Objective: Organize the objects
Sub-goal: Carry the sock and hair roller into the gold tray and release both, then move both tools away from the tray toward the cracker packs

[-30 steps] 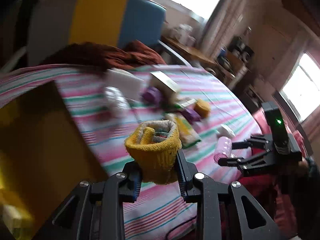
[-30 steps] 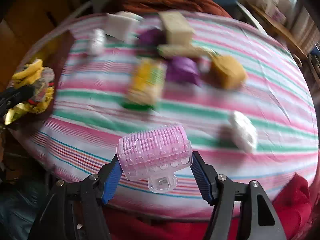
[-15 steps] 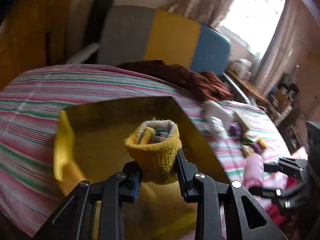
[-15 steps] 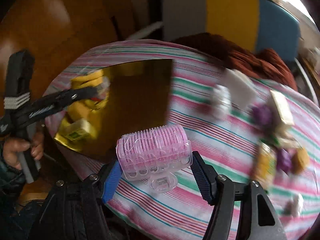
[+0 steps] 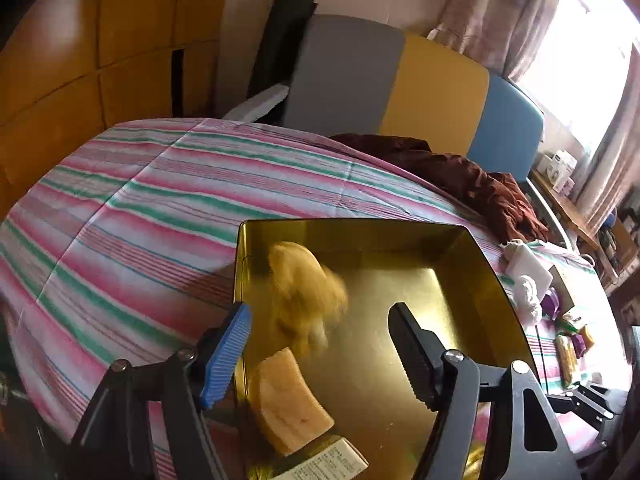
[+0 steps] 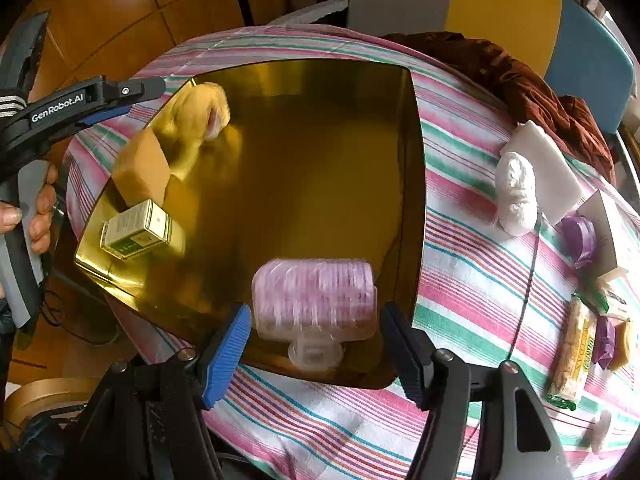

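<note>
Yellow sock blurs inside the gold tray beyond my left hand-held gripper, jaws opening with nothing between them — from the right wrist, my right hand-held gripper stands spread around the blurred pink roller, pads apart from it.

yellow sock bundle: motion-blurred, out past the left fingers, clear of both pads, over the gold tin's far-left corner
pink hair roller: ribbed clear-pink cylinder, blurry, lying crosswise between the right fingers, gaps either side
gold tin: shiny, open, square-ish, straight ahead of both finger pairs
sponge: tan wedge near the left blue pad
</note>
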Demonstrator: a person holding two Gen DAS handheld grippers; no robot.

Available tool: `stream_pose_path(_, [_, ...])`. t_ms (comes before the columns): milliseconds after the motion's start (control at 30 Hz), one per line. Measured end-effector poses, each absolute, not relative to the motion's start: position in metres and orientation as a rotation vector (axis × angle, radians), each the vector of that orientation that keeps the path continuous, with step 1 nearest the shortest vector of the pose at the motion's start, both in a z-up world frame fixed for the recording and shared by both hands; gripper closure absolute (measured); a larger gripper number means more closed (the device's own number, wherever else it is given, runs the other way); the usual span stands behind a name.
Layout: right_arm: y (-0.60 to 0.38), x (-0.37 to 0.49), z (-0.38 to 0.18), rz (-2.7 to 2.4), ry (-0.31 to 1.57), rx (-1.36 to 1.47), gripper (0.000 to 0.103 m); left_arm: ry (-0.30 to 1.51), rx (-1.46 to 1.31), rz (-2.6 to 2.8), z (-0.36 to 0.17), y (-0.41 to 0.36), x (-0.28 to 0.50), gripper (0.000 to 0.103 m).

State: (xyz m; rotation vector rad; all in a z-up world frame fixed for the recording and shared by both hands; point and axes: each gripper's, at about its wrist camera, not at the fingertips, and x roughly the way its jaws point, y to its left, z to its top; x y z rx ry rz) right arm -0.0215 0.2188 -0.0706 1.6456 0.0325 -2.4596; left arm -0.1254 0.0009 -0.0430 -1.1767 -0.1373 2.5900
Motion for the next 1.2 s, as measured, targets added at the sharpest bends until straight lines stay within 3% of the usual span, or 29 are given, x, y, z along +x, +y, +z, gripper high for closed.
stream_pose_path(667, [0.234,0.006,-0.050,-2.643,-0.168,1.500,0.035,-0.045,-1.032,2.602,-0.018,0.043,-0.042,0.013])
stream_pose_path(1200, [0.234,0.011,-0.051,-2.725,-0.169,1.465,0.035,0.050,-1.012,2.641,-0.021,0.055,-0.021,0.011])
